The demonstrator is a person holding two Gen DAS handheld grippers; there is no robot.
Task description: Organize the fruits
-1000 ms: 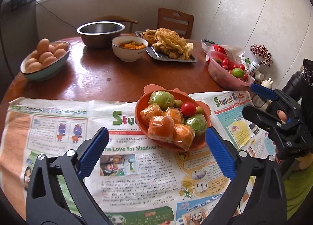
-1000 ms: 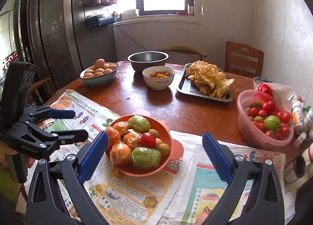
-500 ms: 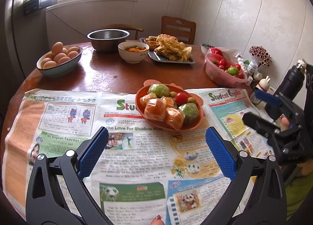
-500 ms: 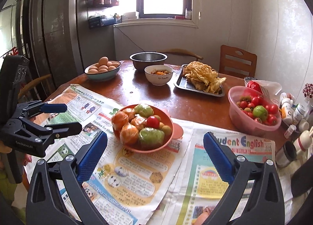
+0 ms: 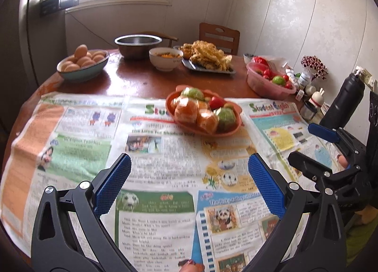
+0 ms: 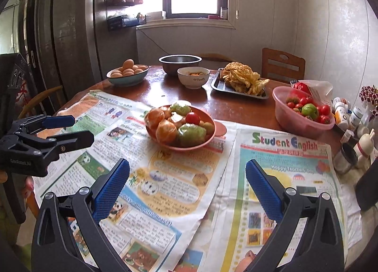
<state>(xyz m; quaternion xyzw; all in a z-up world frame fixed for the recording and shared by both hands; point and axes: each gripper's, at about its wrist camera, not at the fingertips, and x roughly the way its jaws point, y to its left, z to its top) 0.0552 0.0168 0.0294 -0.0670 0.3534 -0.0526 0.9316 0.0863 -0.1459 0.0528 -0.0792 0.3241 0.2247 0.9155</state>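
An orange bowl (image 5: 232,128) (image 6: 208,139) sits on newspaper mid-table. It holds wrapped oranges (image 5: 186,110) (image 6: 166,130), green wrapped fruits (image 5: 225,116) (image 6: 191,131) and a red tomato (image 5: 216,102) (image 6: 192,118). A pink bowl (image 5: 259,85) (image 6: 293,121) of tomatoes and a green fruit stands at the right. My left gripper (image 5: 189,184) is open and empty, well short of the orange bowl; it also shows in the right wrist view (image 6: 78,128). My right gripper (image 6: 187,182) is open and empty; it also shows in the left wrist view (image 5: 307,144).
Newspaper (image 5: 153,201) (image 6: 283,177) covers the near table. At the back are an egg bowl (image 5: 82,64) (image 6: 127,73), a steel bowl (image 5: 138,45) (image 6: 179,63), a white bowl (image 6: 193,78) and a tray of fried food (image 5: 208,58) (image 6: 243,80). Small bottles and a dark flask (image 5: 345,99) crowd the right edge.
Both grippers have pulled back and up from the orange bowl, which now looks smaller and farther. Both stay open and empty.
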